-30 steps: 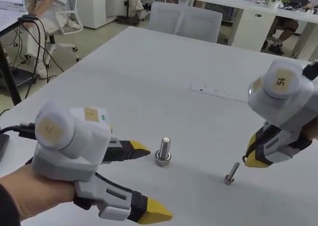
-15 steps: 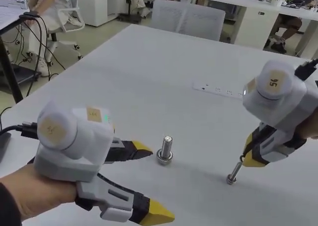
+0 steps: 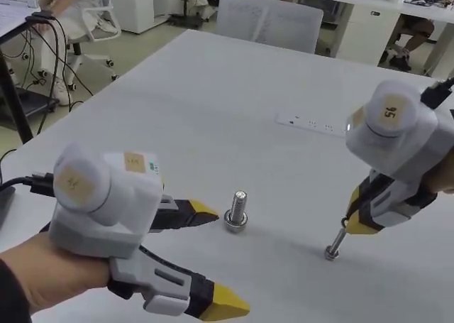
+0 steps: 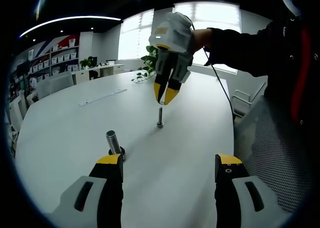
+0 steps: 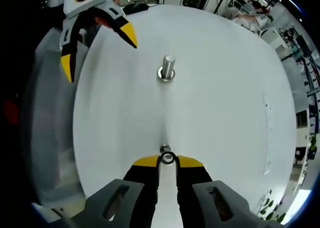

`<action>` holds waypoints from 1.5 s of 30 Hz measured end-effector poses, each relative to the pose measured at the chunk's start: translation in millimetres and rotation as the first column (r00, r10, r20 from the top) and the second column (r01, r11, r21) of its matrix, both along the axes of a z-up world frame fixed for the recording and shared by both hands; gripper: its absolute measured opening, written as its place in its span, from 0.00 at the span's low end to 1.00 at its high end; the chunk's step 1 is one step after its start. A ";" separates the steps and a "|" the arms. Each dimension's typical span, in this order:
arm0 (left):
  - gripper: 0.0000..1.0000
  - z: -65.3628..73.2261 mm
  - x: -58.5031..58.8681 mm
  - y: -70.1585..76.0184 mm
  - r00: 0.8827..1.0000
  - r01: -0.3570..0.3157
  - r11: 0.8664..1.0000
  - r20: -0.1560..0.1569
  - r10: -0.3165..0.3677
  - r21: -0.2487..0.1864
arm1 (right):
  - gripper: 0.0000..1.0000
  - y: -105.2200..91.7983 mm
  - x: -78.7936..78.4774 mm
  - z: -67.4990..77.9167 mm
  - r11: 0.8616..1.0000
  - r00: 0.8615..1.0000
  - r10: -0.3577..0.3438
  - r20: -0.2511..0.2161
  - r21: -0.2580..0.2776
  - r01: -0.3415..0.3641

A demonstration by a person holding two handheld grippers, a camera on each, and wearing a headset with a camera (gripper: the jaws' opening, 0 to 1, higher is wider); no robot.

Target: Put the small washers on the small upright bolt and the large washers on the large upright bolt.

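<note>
Right gripper (image 5: 167, 163) pinching small washer (image 5: 168, 158) above small bolt (image 3: 333, 243); off-centre release risking washer rolling off. Left gripper (image 4: 168, 160) gaping, empty.

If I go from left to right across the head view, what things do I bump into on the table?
left gripper, open → large bolt, standing up → small bolt → right gripper, pinching a small washer at that bolt's top.
</note>
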State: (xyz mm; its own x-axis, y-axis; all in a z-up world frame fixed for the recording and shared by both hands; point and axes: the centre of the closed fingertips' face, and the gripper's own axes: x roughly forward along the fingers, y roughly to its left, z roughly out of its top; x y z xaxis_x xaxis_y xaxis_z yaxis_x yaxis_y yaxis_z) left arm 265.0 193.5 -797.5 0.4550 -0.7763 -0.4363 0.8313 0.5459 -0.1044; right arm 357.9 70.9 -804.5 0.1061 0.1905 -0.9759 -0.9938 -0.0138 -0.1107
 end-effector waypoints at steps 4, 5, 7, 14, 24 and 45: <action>0.74 -0.2 -0.1 0.2 1.000 -0.003 1.000 0.000 0.003 0.000 | 0.13 -1.2 0.2 -2.7 1.000 1.000 0.001 -0.005 -0.008 -0.002; 0.74 -0.2 -0.2 0.1 1.000 -0.004 1.000 -0.001 0.004 0.000 | 0.13 -1.6 0.2 -3.6 1.000 1.000 0.001 -0.008 -0.011 -0.002; 0.74 -0.4 -0.4 0.1 1.000 -0.006 1.000 -0.002 0.006 0.000 | 0.13 -2.0 0.7 -4.9 1.000 1.000 0.002 -0.008 -0.013 -0.002; 0.74 -1.0 -1.1 -0.6 1.000 -0.007 1.000 -0.005 0.007 0.002 | 0.13 -2.3 0.9 -8.3 1.000 1.000 0.003 -0.014 -0.018 -0.003; 0.74 -1.6 -1.7 -0.4 1.000 -0.009 1.000 -0.008 0.009 0.001 | 0.13 -2.9 1.5 -12.1 1.000 1.000 0.002 -0.022 -0.022 -0.002; 0.74 -4.6 0.3 1.9 1.000 -0.011 1.000 -0.015 0.011 0.004 | 0.13 -2.5 3.7 -24.6 1.000 0.999 -0.001 -0.038 -0.021 0.001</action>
